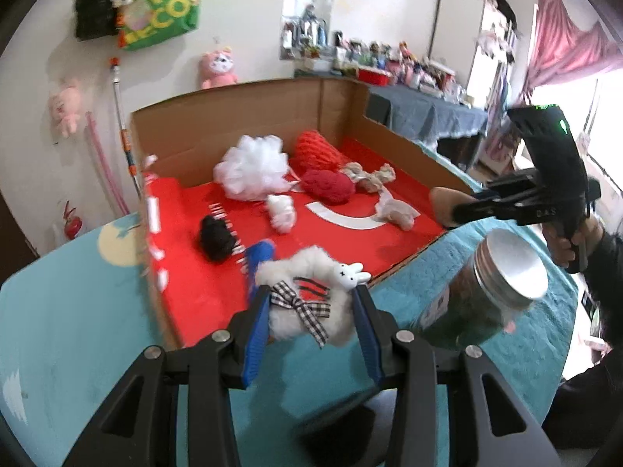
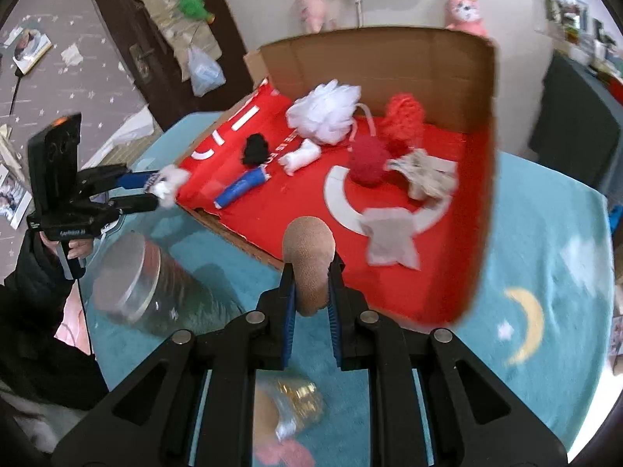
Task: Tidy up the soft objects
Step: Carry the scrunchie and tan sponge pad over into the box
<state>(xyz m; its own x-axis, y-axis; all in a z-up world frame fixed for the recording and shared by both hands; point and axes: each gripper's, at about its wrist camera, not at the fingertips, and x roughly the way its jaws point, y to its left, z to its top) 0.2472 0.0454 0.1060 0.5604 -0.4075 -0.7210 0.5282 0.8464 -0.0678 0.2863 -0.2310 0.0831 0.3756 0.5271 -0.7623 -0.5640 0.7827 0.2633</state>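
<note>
Teal plush cloth with a moon print covers your table; white walls hung with pink toys behind. Your left gripper clamps a fluffy white scrunchie with checked bow; your right gripper pinches a tan oval sponge, both at the near edge of the red-lined cardboard tray.

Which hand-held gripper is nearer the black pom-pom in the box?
Left. The left hand-held gripper, holding a white fluffy scrunchie, sits at the box's near-left edge close to the black pom-pom; the right hand-held gripper is farther along.
</note>
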